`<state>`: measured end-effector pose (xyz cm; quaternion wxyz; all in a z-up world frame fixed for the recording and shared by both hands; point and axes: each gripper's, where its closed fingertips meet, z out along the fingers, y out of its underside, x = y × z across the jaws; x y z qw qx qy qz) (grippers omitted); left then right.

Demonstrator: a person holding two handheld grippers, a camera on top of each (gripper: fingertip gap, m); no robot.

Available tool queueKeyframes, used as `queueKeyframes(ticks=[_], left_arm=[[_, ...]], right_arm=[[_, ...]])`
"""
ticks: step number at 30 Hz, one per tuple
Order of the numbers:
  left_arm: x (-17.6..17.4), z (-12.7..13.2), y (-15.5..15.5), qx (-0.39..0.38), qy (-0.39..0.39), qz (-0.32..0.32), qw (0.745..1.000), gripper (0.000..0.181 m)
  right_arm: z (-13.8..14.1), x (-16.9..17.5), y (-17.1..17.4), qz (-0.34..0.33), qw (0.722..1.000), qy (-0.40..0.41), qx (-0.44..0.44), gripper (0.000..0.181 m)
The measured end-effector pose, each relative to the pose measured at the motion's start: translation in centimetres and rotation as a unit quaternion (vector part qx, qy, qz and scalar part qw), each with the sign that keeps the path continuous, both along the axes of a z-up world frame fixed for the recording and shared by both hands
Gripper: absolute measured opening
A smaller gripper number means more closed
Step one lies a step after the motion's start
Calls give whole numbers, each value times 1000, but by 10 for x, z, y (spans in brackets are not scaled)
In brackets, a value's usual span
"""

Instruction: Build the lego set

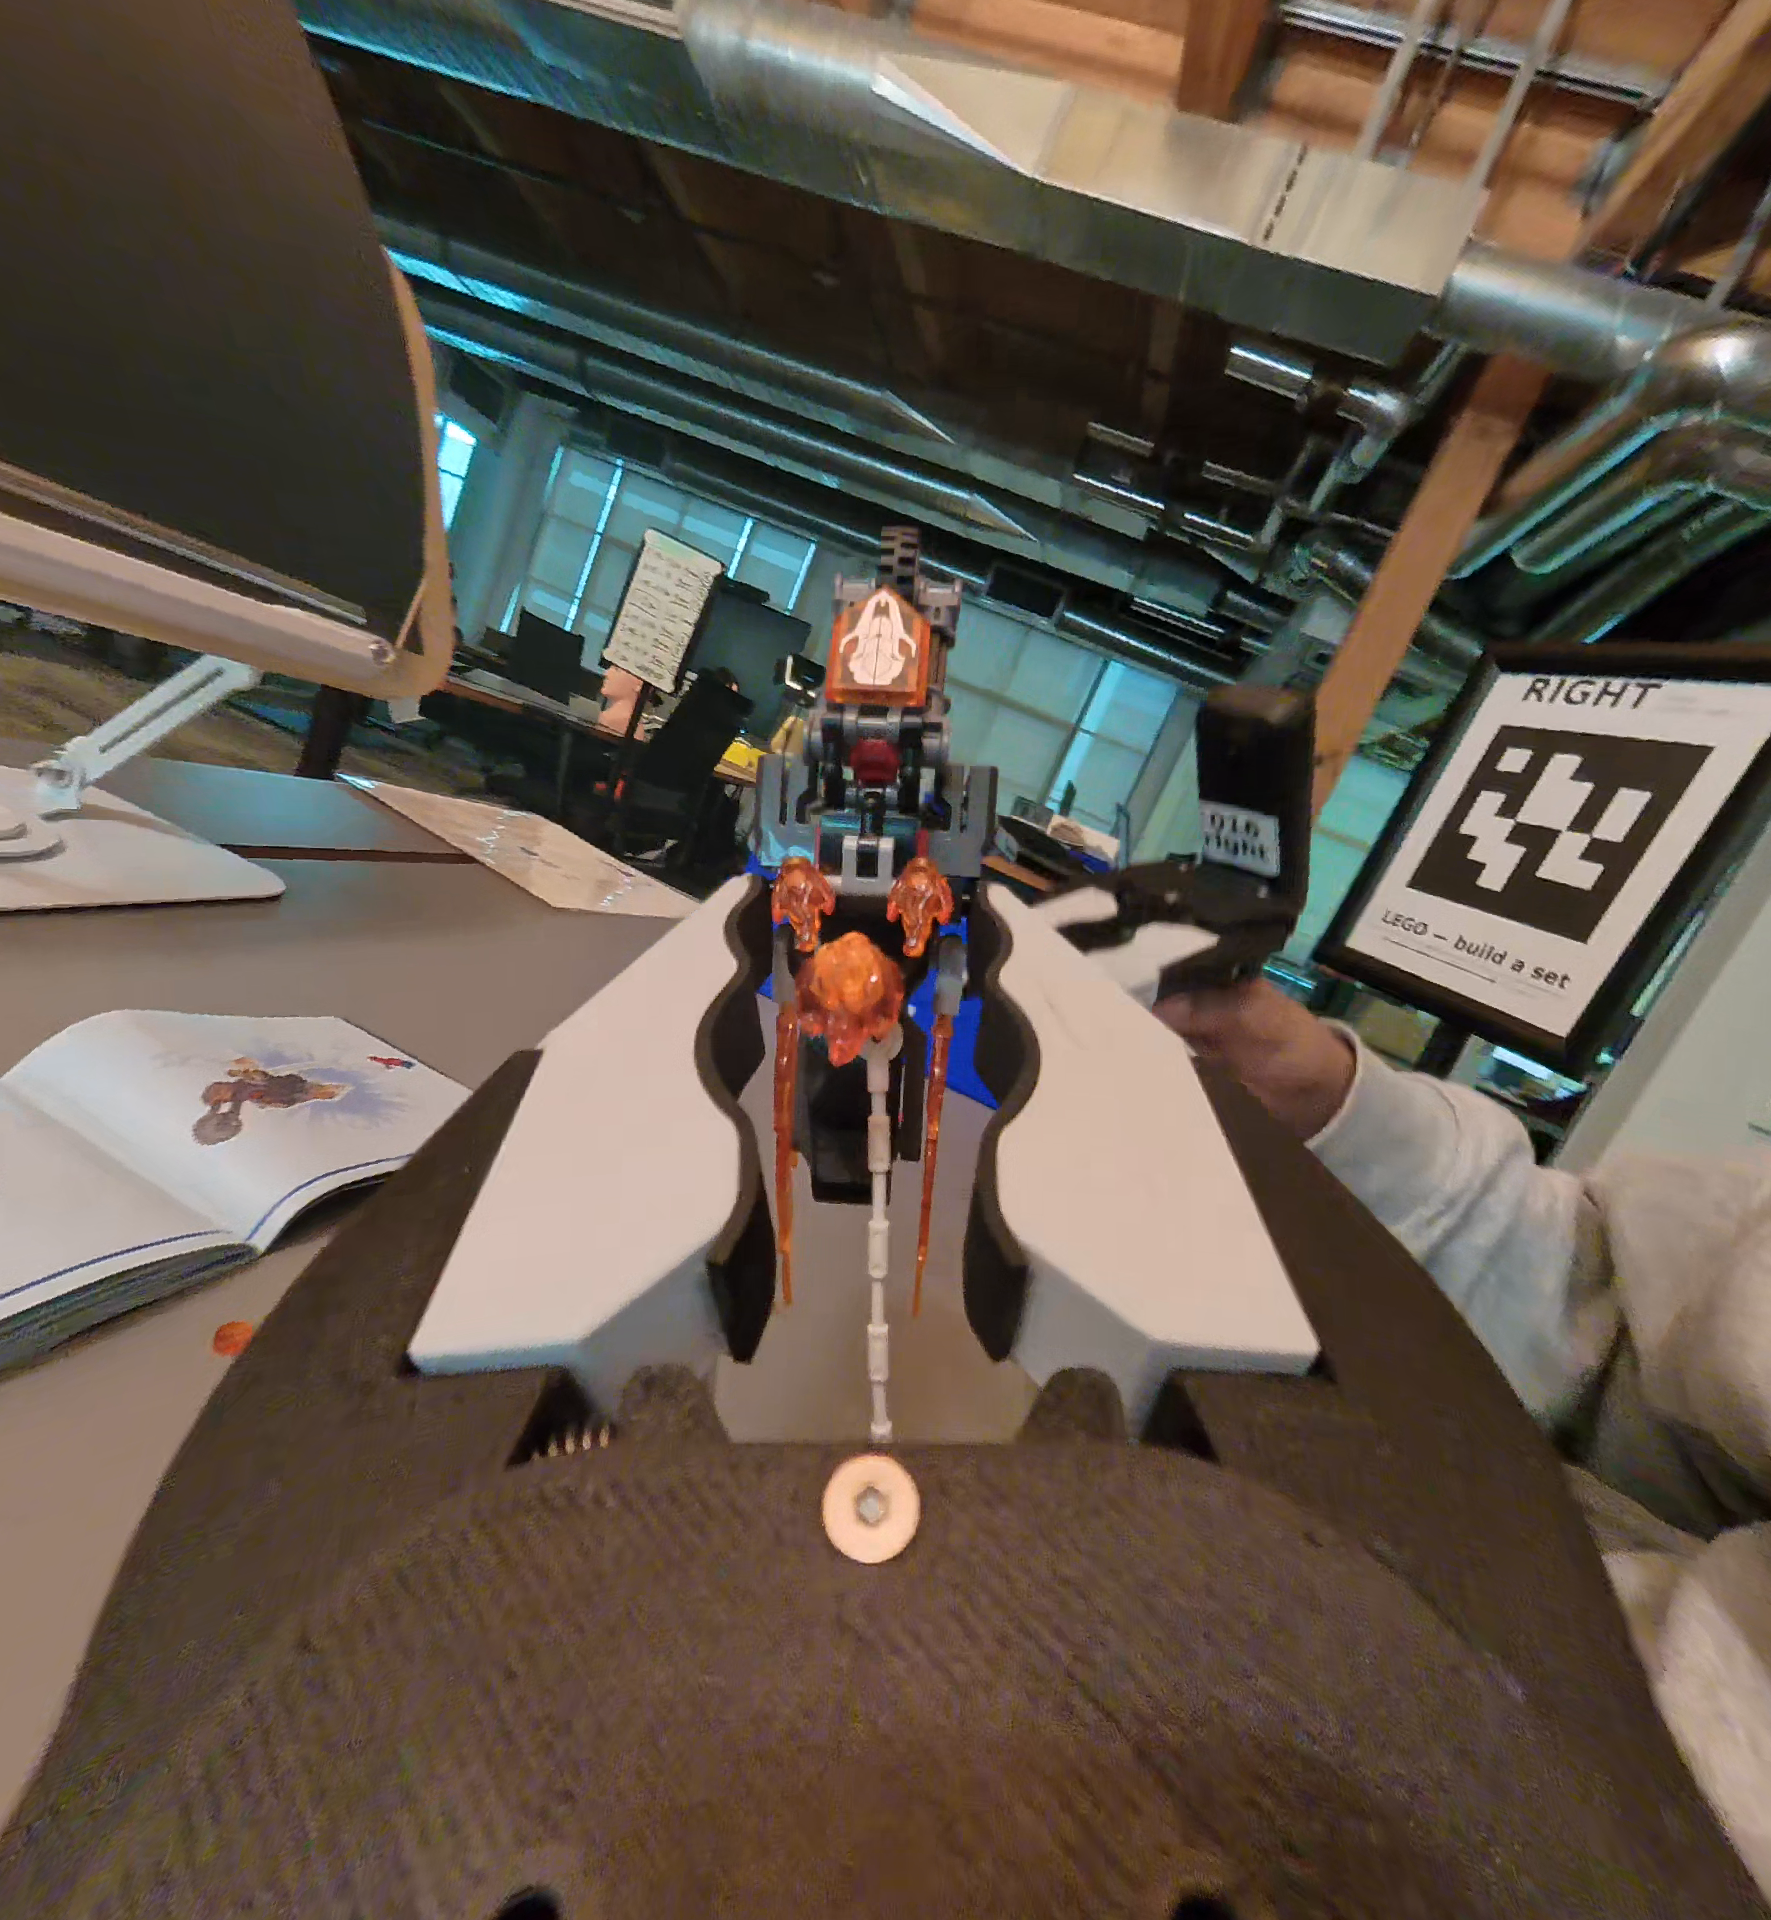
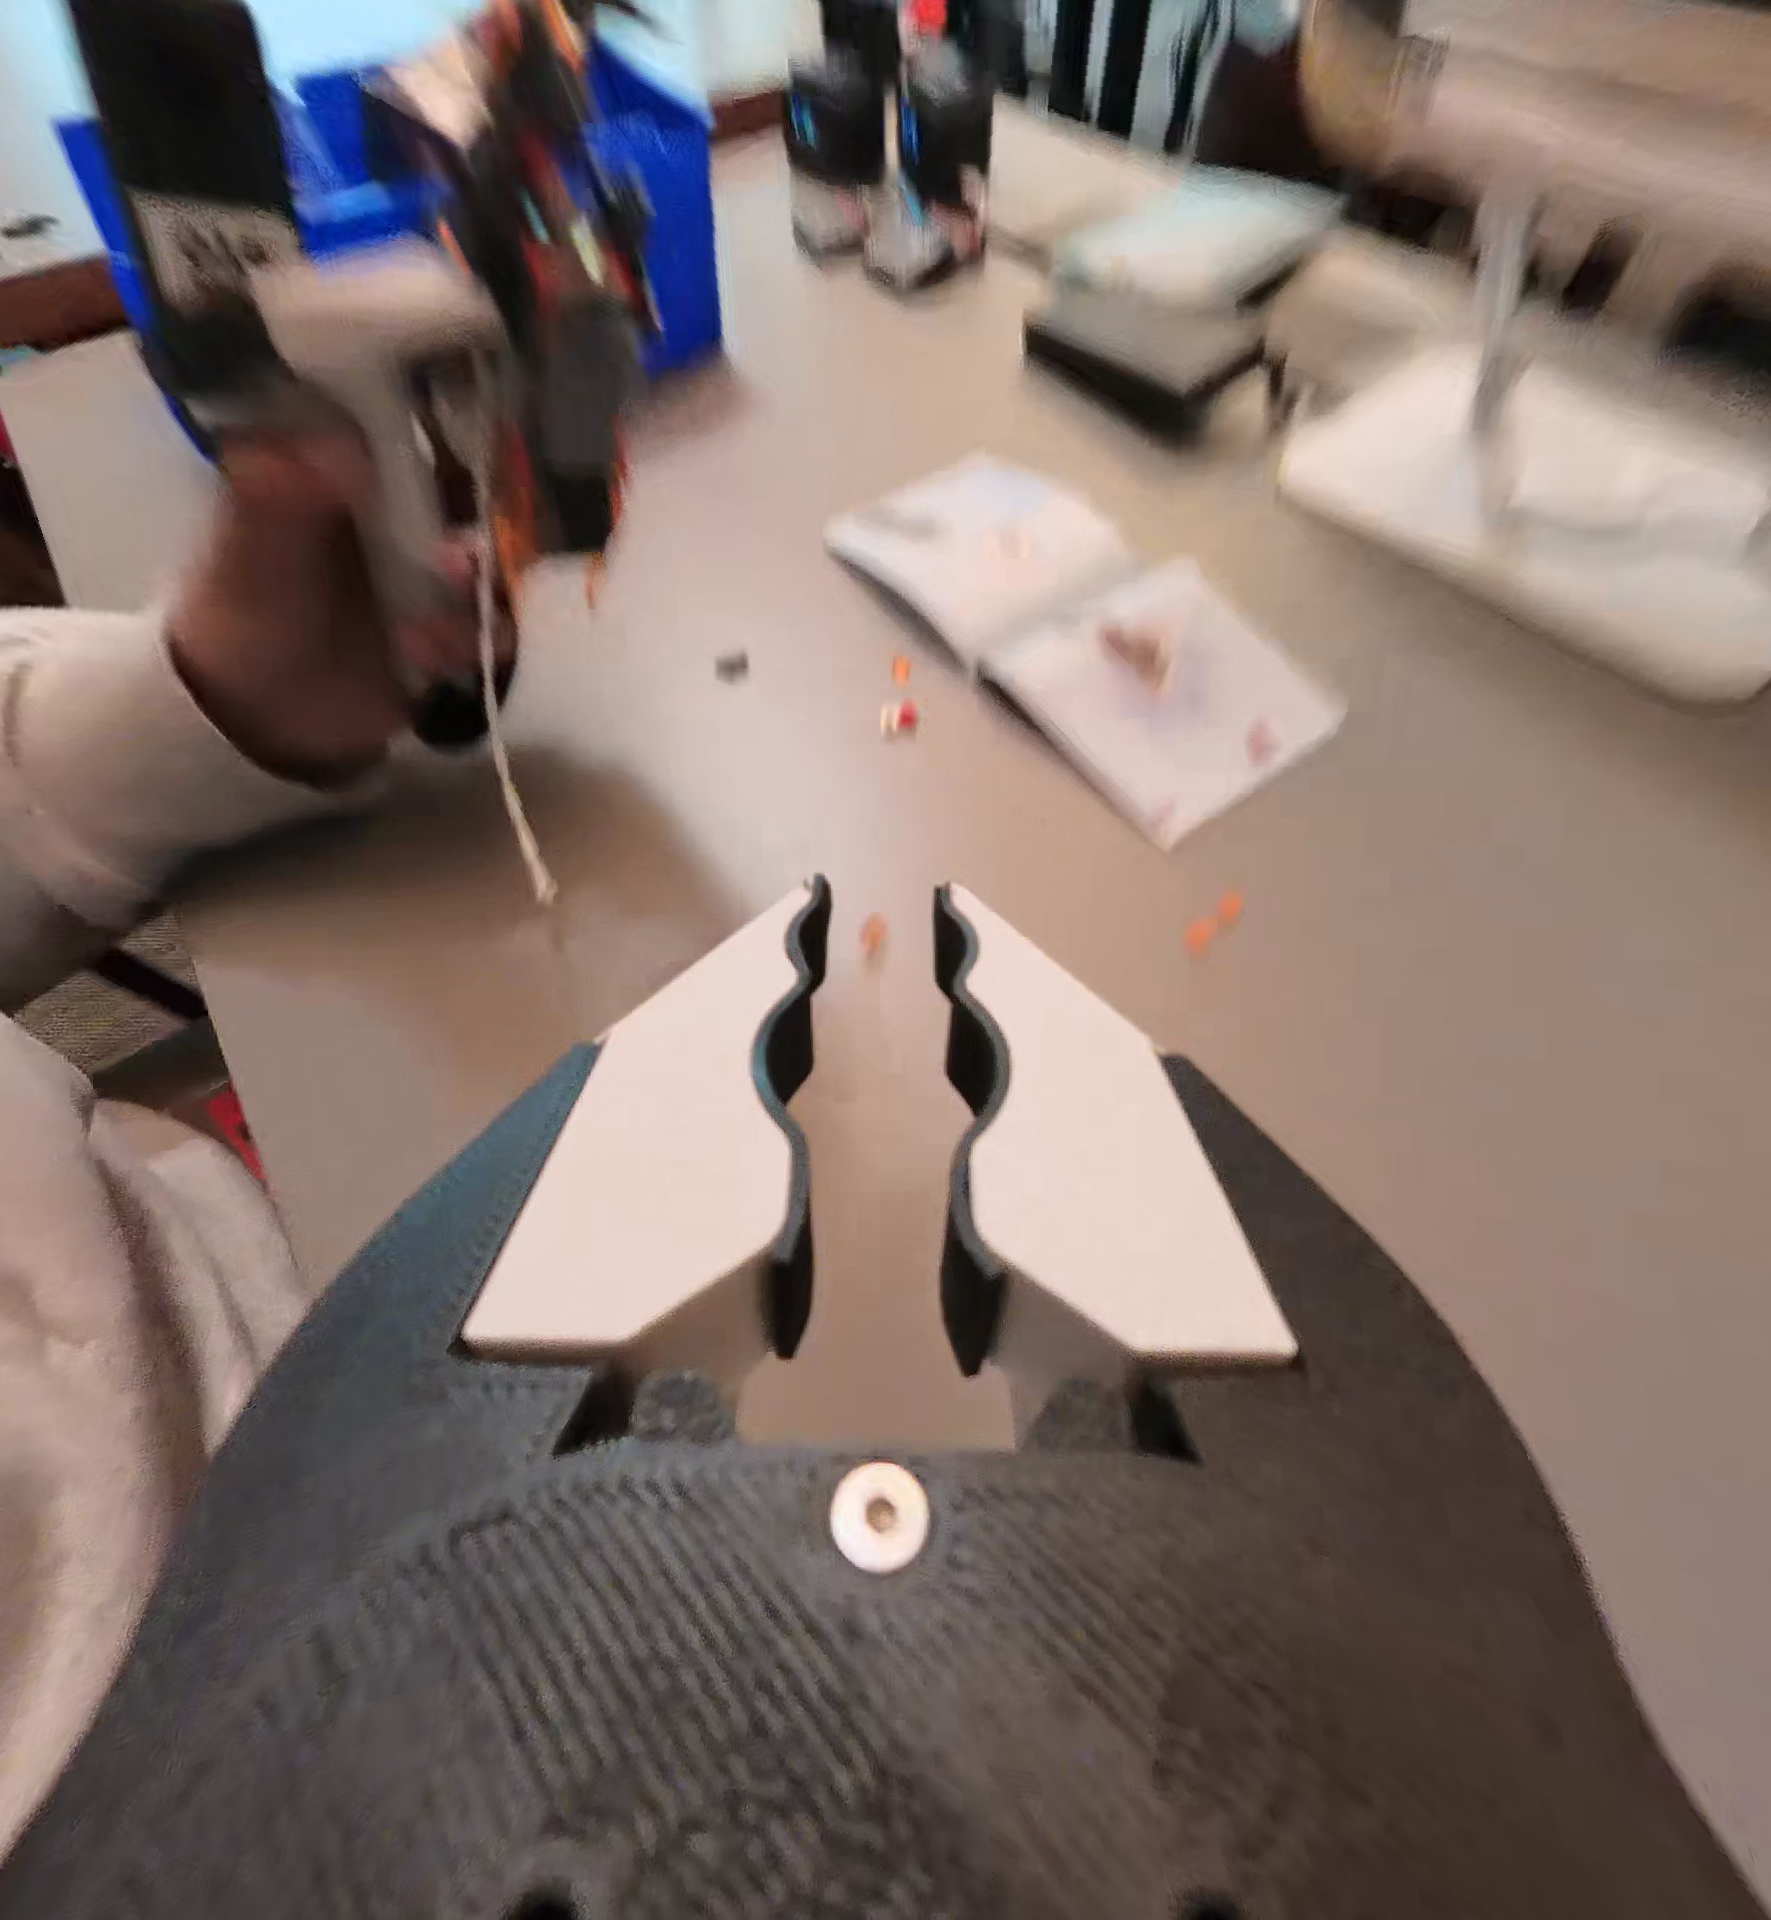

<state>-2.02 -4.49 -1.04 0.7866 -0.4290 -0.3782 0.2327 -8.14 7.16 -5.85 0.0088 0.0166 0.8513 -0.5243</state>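
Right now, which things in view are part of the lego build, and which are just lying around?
Part of the job:
- lego model, clamped in the left gripper
- right gripper, open and empty
- open instruction booklet
- loose orange pieces on the table

Just lying about:
- white monitor stand base
- blue bins
- marker sign

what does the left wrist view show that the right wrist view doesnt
Only the left wrist view: the model's close detail, its orange flame pieces, and a framed marker sign.

Only the right wrist view: loose small pieces scattered on the table, and the empty, open right claw above them.

Both: the lego model gripped in the left claw, lifted off the table with a white chain hanging, and the open instruction booklet.
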Motion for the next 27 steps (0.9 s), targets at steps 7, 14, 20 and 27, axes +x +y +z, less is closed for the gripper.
queueKeyframes(ticks=[7,14,20,27], left_arm=[[-2,-3,-14,8,-8,35,999,34],[1,-2,-46,52,-11,69,996,34],[2,-2,-50,72,-10,61,995,34],[0,-3,-45,68,-15,54,996,34]], right_arm=[[-80,8,-31,17,997,-54,47,21],[-97,7,-79,48,993,-69,85,21],[-106,10,-77,67,990,-40,114,20],[-110,1,-70,60,990,-38,124,15]])
